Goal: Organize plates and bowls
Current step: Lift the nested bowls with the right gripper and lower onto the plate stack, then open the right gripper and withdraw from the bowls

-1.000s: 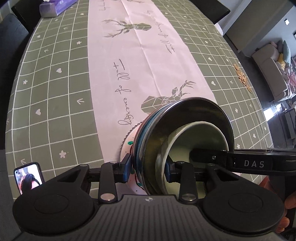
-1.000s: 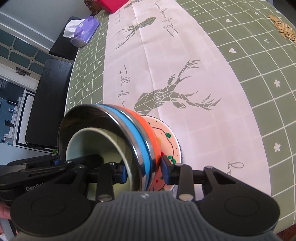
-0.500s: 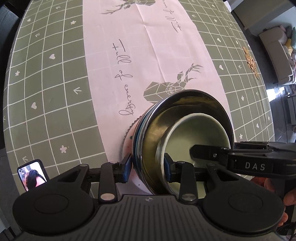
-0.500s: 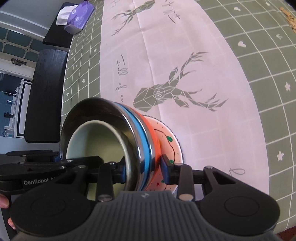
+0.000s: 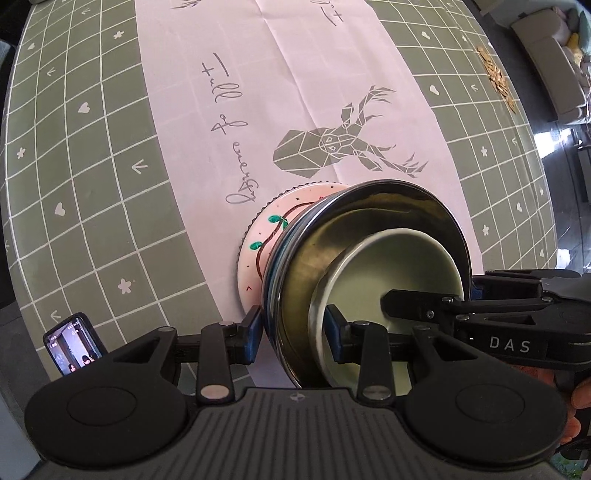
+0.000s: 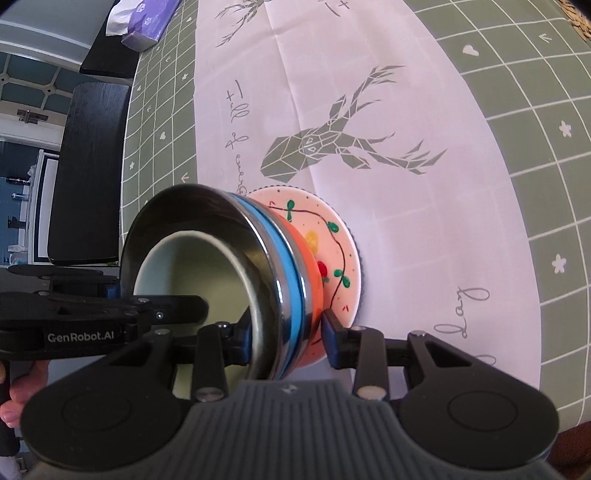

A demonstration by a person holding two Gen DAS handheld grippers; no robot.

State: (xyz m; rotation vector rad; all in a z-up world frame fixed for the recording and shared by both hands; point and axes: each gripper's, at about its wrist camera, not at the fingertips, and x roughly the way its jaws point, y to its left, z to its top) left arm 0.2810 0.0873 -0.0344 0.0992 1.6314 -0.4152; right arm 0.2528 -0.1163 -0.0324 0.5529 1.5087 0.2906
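Note:
A nested stack of bowls sits on a pink painted plate (image 5: 266, 236) (image 6: 340, 251). The stack is a steel bowl (image 5: 369, 214) (image 6: 192, 206) with a pale green bowl (image 5: 399, 266) (image 6: 192, 266) inside, over a blue bowl (image 6: 284, 266) and an orange bowl (image 6: 310, 269). My left gripper (image 5: 293, 328) is shut on the stack's rim from one side, one finger inside the green bowl. My right gripper (image 6: 288, 332) is shut on the opposite rim. The stack looks tilted in both views.
The green checked tablecloth (image 5: 74, 184) has a white runner with a deer print (image 5: 332, 147). A phone (image 5: 74, 343) lies near the front edge. A tissue pack (image 6: 147, 22) lies at the far end, by dark chairs (image 6: 88, 166). Scattered seeds (image 5: 495, 77) lie at the far right.
Both grippers and the stack have moved down toward the table. The painted plate under the stack shows more now. Both grips are unchanged.

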